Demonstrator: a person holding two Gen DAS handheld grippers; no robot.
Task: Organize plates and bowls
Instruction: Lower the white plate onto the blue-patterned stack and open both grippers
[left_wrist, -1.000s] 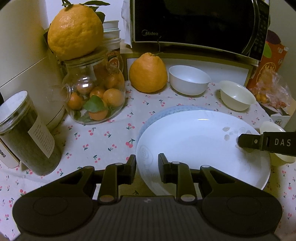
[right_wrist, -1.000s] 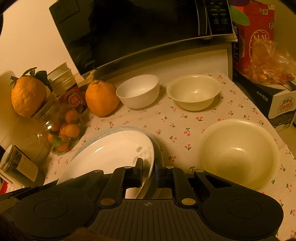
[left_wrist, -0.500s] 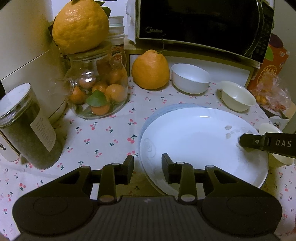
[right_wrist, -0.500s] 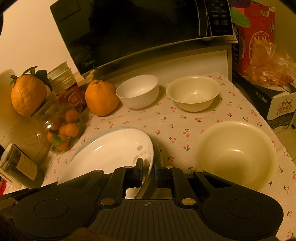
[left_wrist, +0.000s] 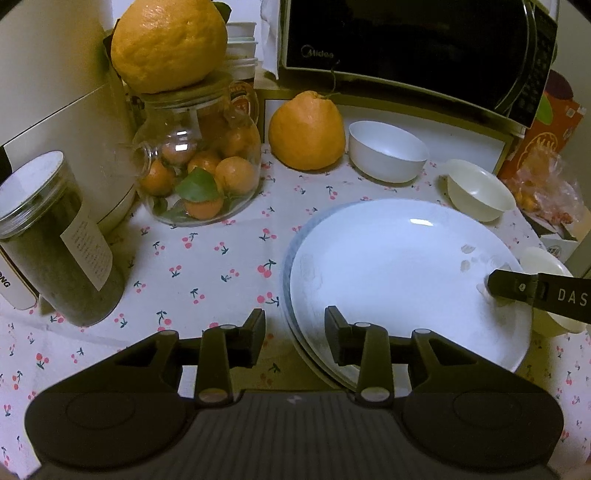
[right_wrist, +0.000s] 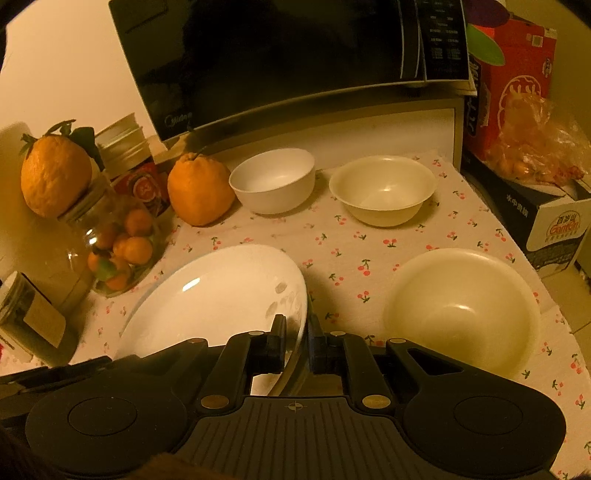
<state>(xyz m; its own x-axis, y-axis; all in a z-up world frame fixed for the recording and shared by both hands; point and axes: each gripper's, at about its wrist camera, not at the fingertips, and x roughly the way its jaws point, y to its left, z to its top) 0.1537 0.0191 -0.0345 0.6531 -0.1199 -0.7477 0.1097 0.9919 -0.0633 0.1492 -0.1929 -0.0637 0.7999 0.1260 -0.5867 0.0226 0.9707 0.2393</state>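
Right wrist: jaws pinch white plate (right_wrist: 221, 295) rim; left gripper (left_wrist: 295, 334) jaws gape, empty.

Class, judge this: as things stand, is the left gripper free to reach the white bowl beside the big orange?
Probably yes. The left gripper is open and empty, and bare tablecloth leads toward the white bowl, passing left of the stacked plates.

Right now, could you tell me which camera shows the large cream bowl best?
The right wrist view: the large cream bowl shows whole, open and empty. The left wrist view catches only a sliver behind the right gripper.
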